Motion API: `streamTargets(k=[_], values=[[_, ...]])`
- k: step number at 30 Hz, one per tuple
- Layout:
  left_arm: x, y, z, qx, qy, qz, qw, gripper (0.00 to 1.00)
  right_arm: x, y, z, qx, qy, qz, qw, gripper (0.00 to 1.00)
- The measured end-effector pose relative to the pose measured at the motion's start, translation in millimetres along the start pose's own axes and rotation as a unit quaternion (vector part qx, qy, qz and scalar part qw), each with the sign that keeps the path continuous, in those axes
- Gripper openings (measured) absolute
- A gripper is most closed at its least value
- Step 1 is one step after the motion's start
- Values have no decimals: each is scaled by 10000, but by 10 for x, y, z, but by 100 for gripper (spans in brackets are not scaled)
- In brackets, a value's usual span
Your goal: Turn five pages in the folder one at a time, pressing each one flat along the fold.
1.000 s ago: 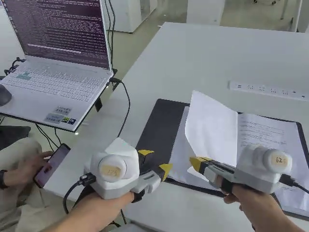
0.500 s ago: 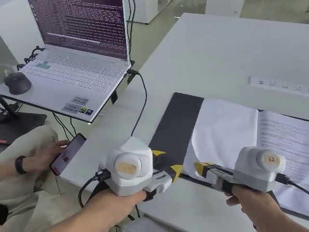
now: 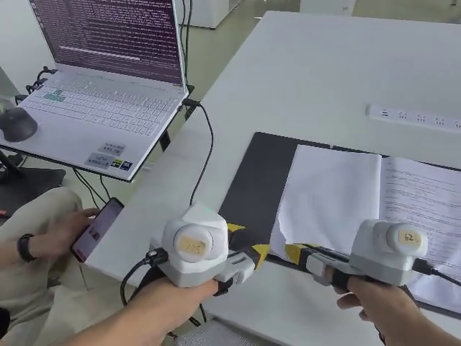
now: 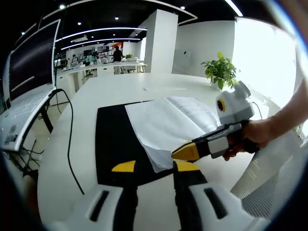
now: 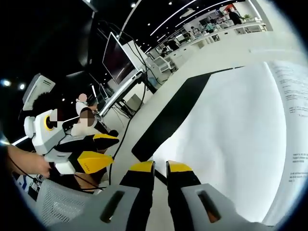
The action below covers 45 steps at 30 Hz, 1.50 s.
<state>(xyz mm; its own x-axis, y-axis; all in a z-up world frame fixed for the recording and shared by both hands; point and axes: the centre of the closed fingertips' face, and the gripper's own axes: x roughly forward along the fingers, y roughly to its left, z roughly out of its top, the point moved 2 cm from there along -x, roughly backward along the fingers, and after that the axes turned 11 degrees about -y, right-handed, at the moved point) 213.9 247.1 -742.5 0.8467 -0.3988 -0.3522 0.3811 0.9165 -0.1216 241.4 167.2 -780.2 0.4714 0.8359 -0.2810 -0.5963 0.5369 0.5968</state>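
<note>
Grippers nearest, both low in the head view. The left gripper (image 3: 248,241) sits at 6 o'clock with its jaws spread and nothing between them, just off the near edge of the folder (image 3: 256,187). The right gripper (image 3: 294,252) is at 5 o'clock, its tip at the near corner of the turned sheet (image 3: 328,194). Its jaws are nearly pressed together, and no paper is visible in the narrow gap.

The folder lies open on the white table (image 3: 324,79), with bare black cover toward 9 o'clock. The turned sheet lies blank side up on the left half. The printed page (image 3: 418,209) is at 3 o'clock, and the fold (image 3: 379,194) runs between them.

Step, as a judgement: a page is over, but the press along the fold is not yet done. The next move calls for a gripper to travel up to the fold and slide along it, pushing the sheet down. After that, the free edge of the printed page has to be caught, one sheet alone. The near corner of the turned sheet looks slightly lifted, so it may spring back.

Beyond the folder, a power strip (image 3: 414,117) lies at 2 o'clock. A cable (image 3: 205,144) runs up to a laptop (image 3: 94,79) at 10 o'clock, its screen full of text, with a mouse (image 3: 16,124) at 9 o'clock. A seated person (image 3: 36,216) at 8 o'clock holds a phone (image 3: 97,229).

The room is an open office with bright windows. The left gripper view shows a potted plant (image 4: 221,72) at 1 o'clock and distant people (image 4: 117,53) at 11 o'clock.
</note>
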Motion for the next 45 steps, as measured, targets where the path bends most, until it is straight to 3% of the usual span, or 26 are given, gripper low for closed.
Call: streamTargets(k=[6,16,20,24,29,30,35,37,42,44,45], values=[[147,-88,-6,40,45,-139,9999,25,-201,-87,206,131,-336,-15,9993,6],[539,-307,-127,148,152,-416,9989,20,-478,-550,531,413,-742,-371,9957,3],[682,-310,-191,136,206,-318,9992,18,-531,-718,662,543,-818,-471,9941,2],[781,-234,-309,189,337,-90,9992,15,-540,-801,749,676,-841,-527,9928,2],[779,-186,-429,223,521,153,9983,12,-520,-906,860,798,-845,-603,9914,1],[769,-198,-388,227,411,181,9987,11,-510,-916,865,821,-834,-611,9912,0],[778,-183,-391,197,397,271,9986,10,-412,-1013,908,1083,-782,-652,9889,0],[787,-174,-400,253,372,234,9987,11,-372,-1016,936,1349,-799,-621,9857,0],[796,-170,-405,380,377,221,9983,10,-309,-1076,1039,1602,-849,-670,9811,0],[795,-169,-407,432,361,214,9982,10,-253,-1290,1102,1878,-900,-844,9744,0],[796,-168,-407,440,355,211,9982,10,-244,-1330,1119,1897,-931,-854,9737,0]])
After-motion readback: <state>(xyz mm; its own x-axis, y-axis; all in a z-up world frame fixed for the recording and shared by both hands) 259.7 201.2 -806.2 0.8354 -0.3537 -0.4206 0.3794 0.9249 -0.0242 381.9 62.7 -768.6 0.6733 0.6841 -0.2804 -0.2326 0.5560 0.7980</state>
